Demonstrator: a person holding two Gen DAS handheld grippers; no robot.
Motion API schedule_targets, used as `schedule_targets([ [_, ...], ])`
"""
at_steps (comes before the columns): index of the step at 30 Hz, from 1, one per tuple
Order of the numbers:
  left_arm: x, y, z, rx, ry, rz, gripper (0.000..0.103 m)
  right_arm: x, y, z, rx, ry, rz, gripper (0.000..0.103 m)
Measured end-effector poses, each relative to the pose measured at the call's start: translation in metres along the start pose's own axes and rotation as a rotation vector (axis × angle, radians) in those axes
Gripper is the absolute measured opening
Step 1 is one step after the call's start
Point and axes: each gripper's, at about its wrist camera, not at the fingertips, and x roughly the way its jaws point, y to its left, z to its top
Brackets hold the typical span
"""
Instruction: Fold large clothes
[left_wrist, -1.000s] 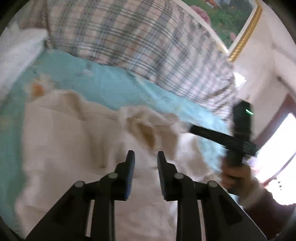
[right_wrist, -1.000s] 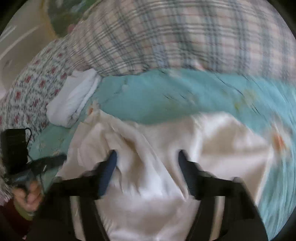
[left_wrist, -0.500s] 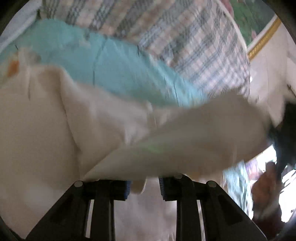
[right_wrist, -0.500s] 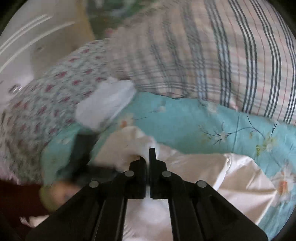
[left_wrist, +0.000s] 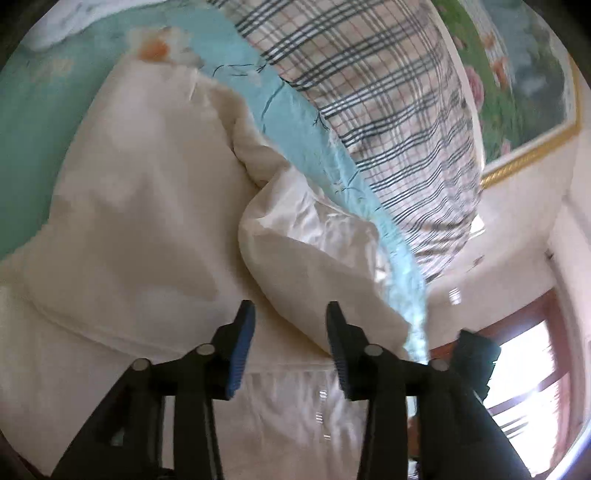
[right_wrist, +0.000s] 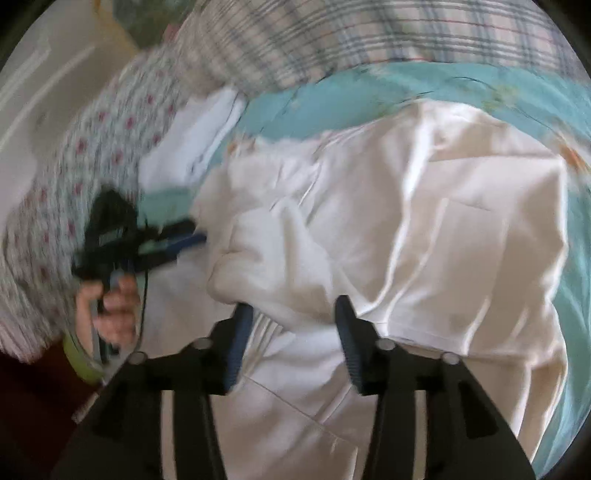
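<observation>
While both tongs are hanging apart over the bed, this is how things are lying:

Garment: the cream garment is lying spread on the turquoise bedsheet, partly doubled over, with a puffed fold rising along its far edge beside the plaid pillow.

Left tongs: the left tongs are standing wide apart and are gripping nothing; cloth is showing between and below the blue pads, but whether they are touching it I cannot tell.

Right tongs: the right tongs are likewise gaping and holding nothing, hovering just over a bunched ridge of the cloth.

Key relation: the garment is lying straight ahead of and beneath both tongs, its long axis seemingly running across the right wrist view, from the crumpled end at the left to the flat panel with a patch pocket at the right. The left tongs, also showing in the right wrist view, are sitting at that crumpled end, so the left hand is probably nearer to the loose part needing tidying.

Look of the cloth: it is appearing thin, smooth and slightly glossy, creasing softly; it is likely to slip and billow when lifted.

Nearby: a white folded cloth is resting close to the garment's far left corner.
</observation>
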Motion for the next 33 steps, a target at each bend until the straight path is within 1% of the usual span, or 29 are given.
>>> schedule_targets([
  [2,0.005,-0.001,0.004,-0.027,0.013,-0.025,0.06,-0.008,-0.013,0.003,0.079,-0.051,0.014,0.049],
  [3,0.009,-0.002,0.006,-0.031,0.021,-0.032,0.061,-0.01,-0.02,0.005,0.119,-0.074,0.009,0.049],
  [5,0.024,-0.004,0.009,-0.033,0.055,-0.042,0.062,-0.007,-0.031,0.008,0.184,-0.095,-0.021,0.049],
  [7,0.039,-0.003,0.009,-0.047,0.086,-0.043,0.062,-0.004,-0.042,0.012,0.248,-0.125,0.007,0.049],
  [8,0.046,-0.003,0.008,-0.057,0.091,-0.048,0.062,-0.003,-0.047,0.014,0.279,-0.142,0.01,0.049],
  [10,0.052,-0.004,0.007,-0.051,0.094,-0.062,0.06,0.003,-0.047,0.017,0.296,-0.153,-0.004,0.049],
  [11,0.055,-0.006,0.006,-0.035,0.094,-0.048,0.057,0.006,-0.046,0.018,0.292,-0.15,-0.021,0.049],
  [12,0.057,-0.008,0.006,-0.014,0.097,-0.035,0.05,0.014,-0.044,0.022,0.278,-0.132,-0.054,0.049],
  [14,0.06,-0.01,0.005,0.005,0.109,-0.015,0.043,0.03,-0.038,0.024,0.243,-0.087,-0.11,0.049],
  [16,0.057,-0.006,0.005,-0.002,0.112,-0.008,0.043,0.048,-0.036,0.022,0.237,-0.026,-0.147,0.049],
  [18,0.047,0.002,0.004,-0.014,0.097,0.006,0.04,0.056,-0.039,0.02,0.263,-0.007,-0.138,0.049],
  [20,0.036,0.012,0.005,-0.033,0.081,0.004,0.04,0.054,-0.04,0.015,0.281,-0.024,-0.111,0.049],
  [22,0.036,0.016,0.006,-0.047,0.091,-0.006,0.04,0.051,-0.039,0.013,0.29,-0.028,-0.092,0.049],
  [23,0.041,0.016,0.006,-0.044,0.101,-0.004,0.04,0.053,-0.039,0.012,0.291,-0.02,-0.09,0.047],
  [24,0.045,0.013,0.006,-0.033,0.109,-0.009,0.035,0.054,-0.037,0.012,0.289,-0.012,-0.09,0.031],
  [25,0.053,0.01,0.005,-0.014,0.133,-0.022,0.029,0.055,-0.035,0.012,0.289,-0.003,-0.08,0.02],
  [26,0.061,0.006,0.004,0.004,0.156,-0.029,0.009,0.057,-0.034,0.011,0.294,0.009,-0.064,0.003],
  [27,0.065,0.002,0.002,0.021,0.171,-0.026,0.003,0.056,-0.034,0.011,0.297,0.011,-0.059,0.003],
  [28,0.066,-0.004,0.001,0.047,0.171,-0.014,0.003,0.051,-0.031,0.013,0.29,-0.005,-0.06,0.003],
  [29,0.062,-0.014,0.001,0.089,0.149,0.005,0.003,0.043,-0.029,0.018,0.282,-0.033,-0.059,0.002],
  [30,0.052,-0.025,0.002,0.139,0.111,0.019,0.003,0.027,-0.025,0.022,0.271,-0.091,-0.05,0.002],
  [32,0.03,-0.04,0.006,0.207,0.039,0.052,0.002,0.0,-0.022,0.029,0.245,-0.186,-0.049,0.002],
  [33,0.024,-0.041,0.007,0.222,0.025,0.068,0.0,-0.006,-0.023,0.031,0.24,-0.205,-0.065,0.002],
])
